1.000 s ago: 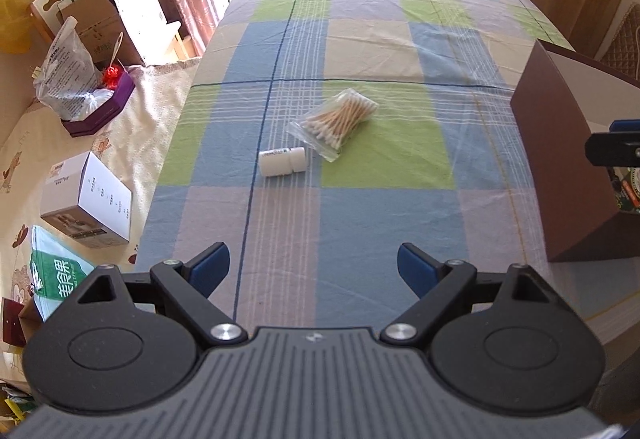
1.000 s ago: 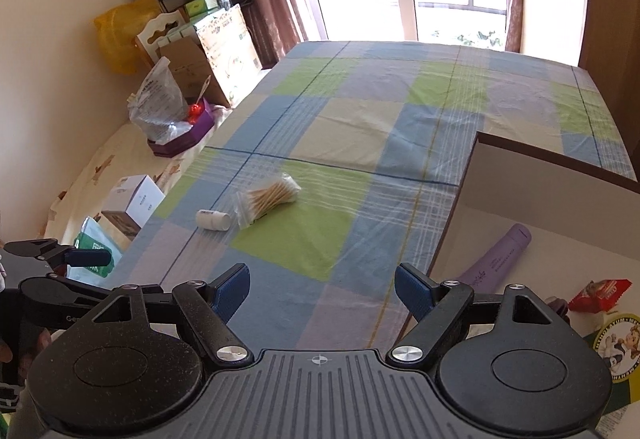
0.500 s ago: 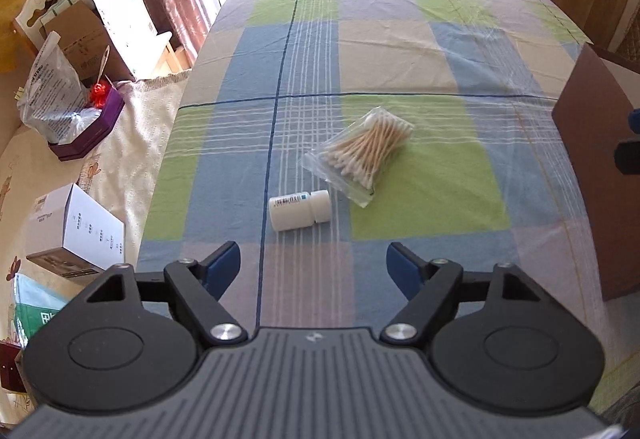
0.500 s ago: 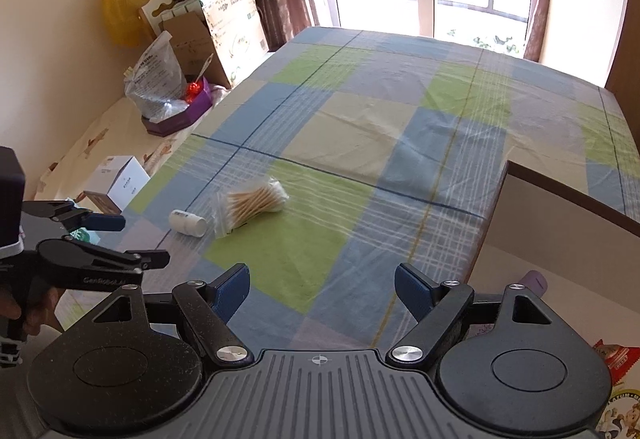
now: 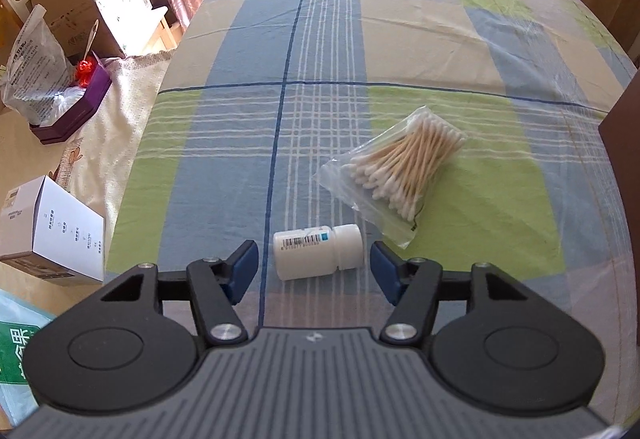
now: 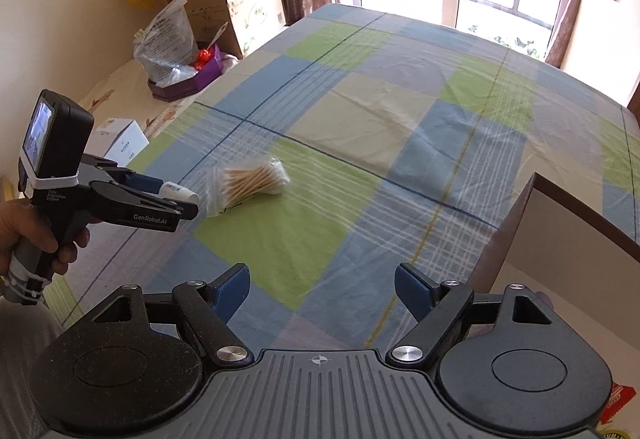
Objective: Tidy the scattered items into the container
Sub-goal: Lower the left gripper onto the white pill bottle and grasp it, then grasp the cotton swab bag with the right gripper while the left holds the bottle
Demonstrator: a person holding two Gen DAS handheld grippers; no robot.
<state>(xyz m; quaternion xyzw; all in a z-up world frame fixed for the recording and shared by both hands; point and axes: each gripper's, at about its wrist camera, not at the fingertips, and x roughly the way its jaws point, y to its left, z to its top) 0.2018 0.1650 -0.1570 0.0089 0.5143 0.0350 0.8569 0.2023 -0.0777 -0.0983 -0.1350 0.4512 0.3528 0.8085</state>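
A small white pill bottle (image 5: 318,251) lies on its side on the checked cloth, right between the open fingers of my left gripper (image 5: 314,271), which do not touch it. Just beyond it to the right lies a clear bag of cotton swabs (image 5: 404,169). In the right wrist view the bottle (image 6: 180,192) peeks out past the left gripper (image 6: 160,195), with the swab bag (image 6: 250,183) beside it. My right gripper (image 6: 322,289) hangs open and empty over the cloth, next to the brown box (image 6: 560,231) at the right.
The table (image 5: 400,39) stretches far toward the window. Off its left edge sit a white carton (image 5: 52,231), a purple tray with a plastic bag (image 5: 44,79) and cardboard boxes (image 5: 80,11). A hand (image 6: 24,235) holds the left gripper's handle.
My left gripper has moved forward and down until the pill bottle lies between its fingers. The right gripper has pulled back from the box, so the items inside have dropped out of sight.
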